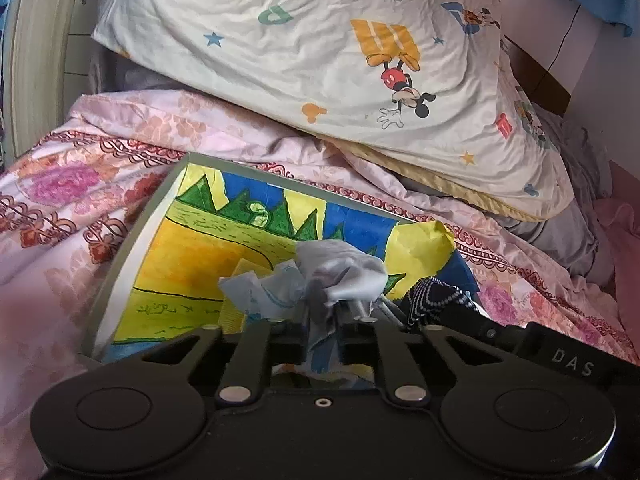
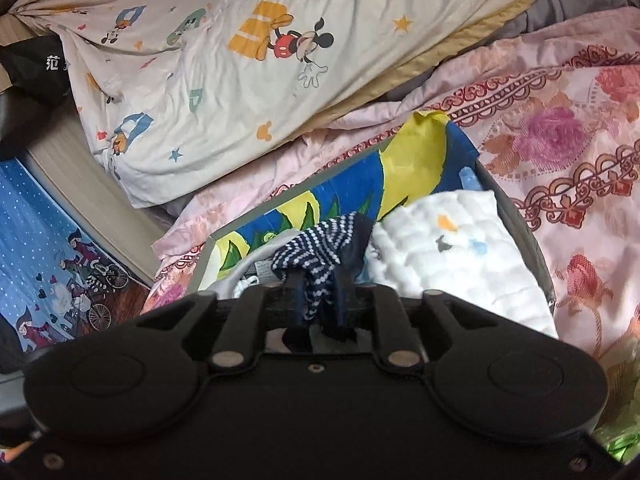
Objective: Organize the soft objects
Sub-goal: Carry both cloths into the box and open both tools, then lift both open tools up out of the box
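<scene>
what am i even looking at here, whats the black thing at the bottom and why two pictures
The black shape is a hand-held tool with two-finger tongs; a person carries one in each hand, each with a camera looking along its fingers. So one picture comes from the left tool, one from the right. Both look at a bed with a pink floral quilt and a cartoon pillow. On the quilt sits a box lined with a bright drawing. The left tongs grip a grey-blue cloth; the right tongs grip a navy dotted cloth, beside a white cloth.

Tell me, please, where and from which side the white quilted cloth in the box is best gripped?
Probably the white quilted cloth by its puffed left edge, beside the navy dotted fabric, coming from above. The grey box wall blocks its right side, and elsewhere it lies flat.
</scene>
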